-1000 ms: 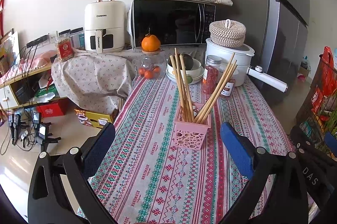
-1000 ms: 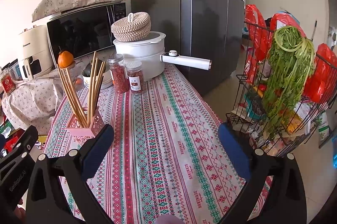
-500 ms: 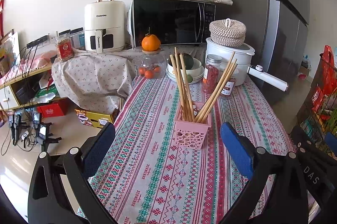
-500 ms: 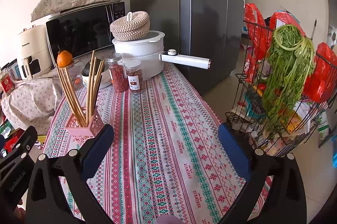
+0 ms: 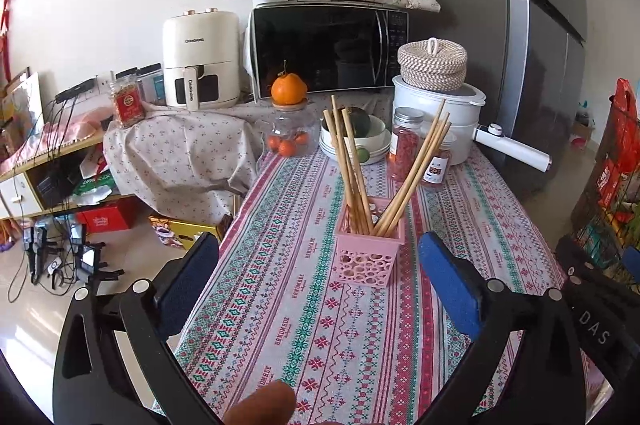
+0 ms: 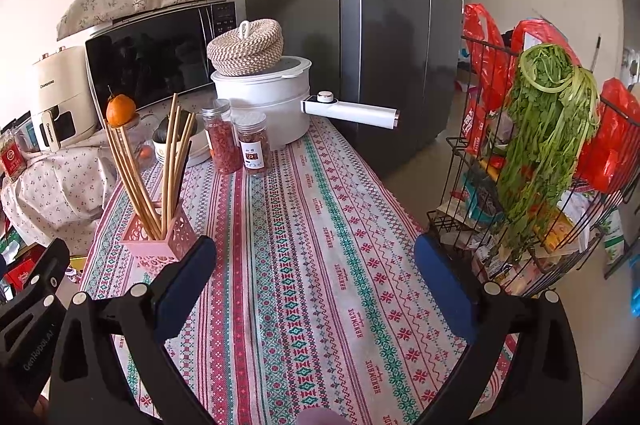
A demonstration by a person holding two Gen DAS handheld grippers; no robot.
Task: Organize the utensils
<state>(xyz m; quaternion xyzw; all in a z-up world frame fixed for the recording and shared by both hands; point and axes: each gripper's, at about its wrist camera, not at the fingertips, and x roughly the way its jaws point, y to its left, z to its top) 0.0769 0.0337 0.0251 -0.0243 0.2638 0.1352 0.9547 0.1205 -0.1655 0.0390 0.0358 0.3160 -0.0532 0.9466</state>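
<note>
The left gripper (image 5: 318, 265) is spread wide, holding nothing, above the table's (image 5: 280, 325) near edge. Just ahead, mid-table nearer the left edge, a pink holder (image 5: 368, 253) stands upright with chopsticks (image 5: 352, 165) fanned out. The right gripper (image 6: 316, 265) is likewise released and empty, over the near right side.

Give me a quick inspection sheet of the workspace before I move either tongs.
Surface: patterned tablecloth, bare in the near half.
Job's things: chopsticks standing in pink basket, fanned into two leaning bunches.
Clutter: two spice jars, white pot, bowls, fruit jar at the far end.
Grippers: left tongs open, empty; right tongs open, empty.
Cables: tangle on floor at left.
Surroundings: microwave, fridge, wire rack with greens.
</note>
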